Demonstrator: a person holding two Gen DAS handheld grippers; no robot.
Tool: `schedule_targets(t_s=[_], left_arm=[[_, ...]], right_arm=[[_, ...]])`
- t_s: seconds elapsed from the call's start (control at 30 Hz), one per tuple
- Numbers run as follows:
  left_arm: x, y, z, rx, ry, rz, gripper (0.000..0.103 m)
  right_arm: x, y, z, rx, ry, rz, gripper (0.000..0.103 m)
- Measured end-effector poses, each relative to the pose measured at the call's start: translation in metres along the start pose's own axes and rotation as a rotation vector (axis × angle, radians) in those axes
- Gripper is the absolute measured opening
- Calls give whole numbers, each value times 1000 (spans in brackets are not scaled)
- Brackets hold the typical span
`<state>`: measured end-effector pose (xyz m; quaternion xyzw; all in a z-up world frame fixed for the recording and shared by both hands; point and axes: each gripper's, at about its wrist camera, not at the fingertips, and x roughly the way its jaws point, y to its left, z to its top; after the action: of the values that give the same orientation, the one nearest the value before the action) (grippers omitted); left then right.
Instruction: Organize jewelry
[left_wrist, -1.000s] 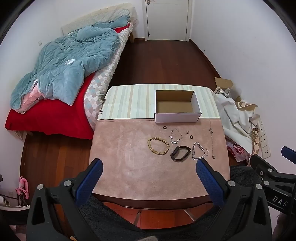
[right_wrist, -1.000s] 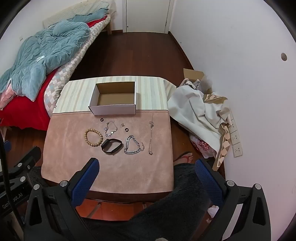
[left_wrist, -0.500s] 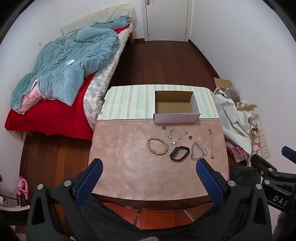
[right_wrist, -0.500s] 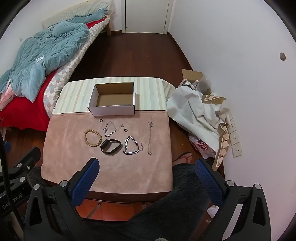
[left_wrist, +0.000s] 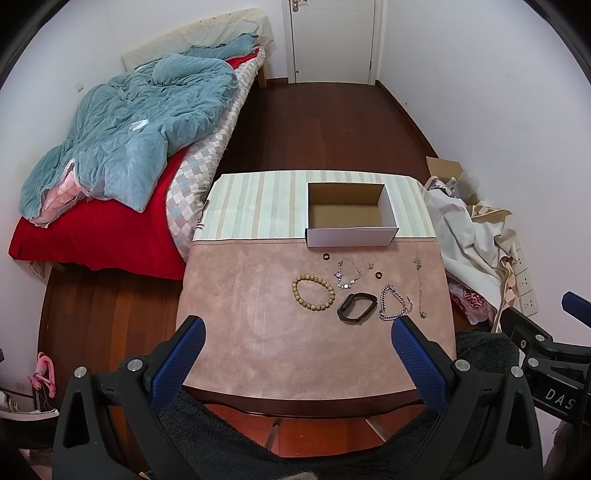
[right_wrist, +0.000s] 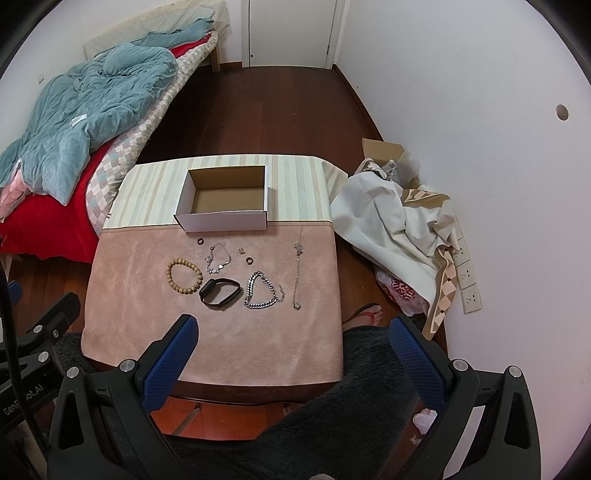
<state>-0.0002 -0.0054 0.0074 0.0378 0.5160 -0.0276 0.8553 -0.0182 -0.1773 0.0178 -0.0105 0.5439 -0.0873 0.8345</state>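
Both grippers hang above the near edge of the desk (left_wrist: 258, 332), clear of everything. Left gripper (left_wrist: 297, 356): jaws spread wide, nothing between them. Right gripper (right_wrist: 293, 354): jaws likewise spread, empty.

Jewelry lies on the pink cloth, centre-right in the left view. Front row, left to right: bead bracelet (left_wrist: 313, 293), black band (left_wrist: 356, 307), chain bracelet (left_wrist: 394, 307), thin necklace (left_wrist: 420, 286) stretched front to back. Behind them: small black ring (left_wrist: 325, 256), charm bracelet (left_wrist: 348, 274), second ring (left_wrist: 377, 275). All pieces apart except the chain bracelet's tail, which lies just beside the necklace.

Open box (left_wrist: 351, 236) stands behind the jewelry on the striped cloth; interior empty.

Bed (left_wrist: 110, 221) at left of frame.
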Motion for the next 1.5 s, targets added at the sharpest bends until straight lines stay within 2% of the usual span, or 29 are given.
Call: schedule_targets(t_s=[1.5], left_arm=[[-1,-1,-1,-3,-3,-19,103]], right_arm=[[-12,-20,7,6,-18,-12,103]])
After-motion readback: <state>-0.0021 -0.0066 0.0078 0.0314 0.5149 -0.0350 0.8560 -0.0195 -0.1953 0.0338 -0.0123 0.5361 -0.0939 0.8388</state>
